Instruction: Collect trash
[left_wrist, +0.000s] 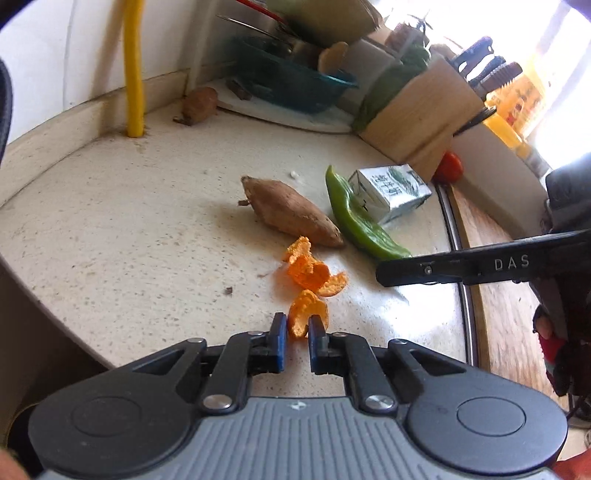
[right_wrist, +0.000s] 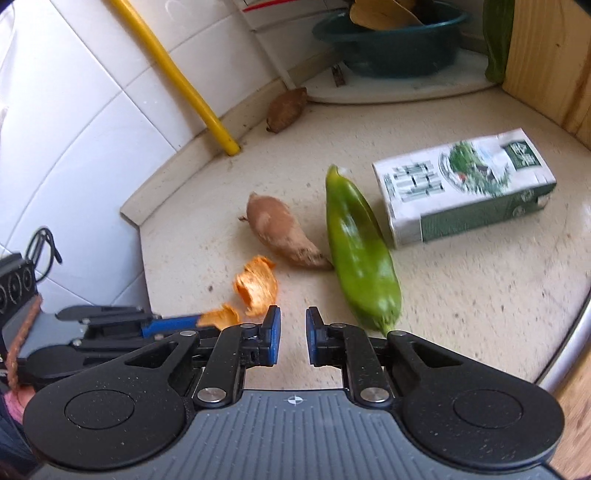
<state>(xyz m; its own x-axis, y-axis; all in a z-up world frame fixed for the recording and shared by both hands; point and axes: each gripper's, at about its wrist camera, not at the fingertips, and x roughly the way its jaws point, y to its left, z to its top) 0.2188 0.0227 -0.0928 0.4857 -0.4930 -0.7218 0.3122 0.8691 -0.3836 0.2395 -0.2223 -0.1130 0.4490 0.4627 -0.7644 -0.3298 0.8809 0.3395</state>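
Orange peel lies in pieces on the speckled counter (left_wrist: 129, 221). My left gripper (left_wrist: 297, 326) is low over the counter, shut on the nearest peel piece (left_wrist: 301, 315), which fills the narrow gap between its blue pads. More peel (left_wrist: 310, 271) is just beyond it. In the right wrist view the left gripper (right_wrist: 201, 323) comes in from the left with the held piece (right_wrist: 221, 316) at its tip, beside a curled piece (right_wrist: 256, 284). My right gripper (right_wrist: 293, 328) hovers narrowly open with nothing in it. Its black finger (left_wrist: 461, 267) reaches in from the right.
A sweet potato (left_wrist: 291, 212), a green pepper (left_wrist: 360, 218) and a lying drink carton (left_wrist: 391, 190) sit behind the peel. A tomato (left_wrist: 448, 166), a wooden knife block (left_wrist: 421, 110), a teal bowl (left_wrist: 291, 85) and a yellow pipe (left_wrist: 133, 74) line the back. A metal rim (left_wrist: 458, 251) borders the right.
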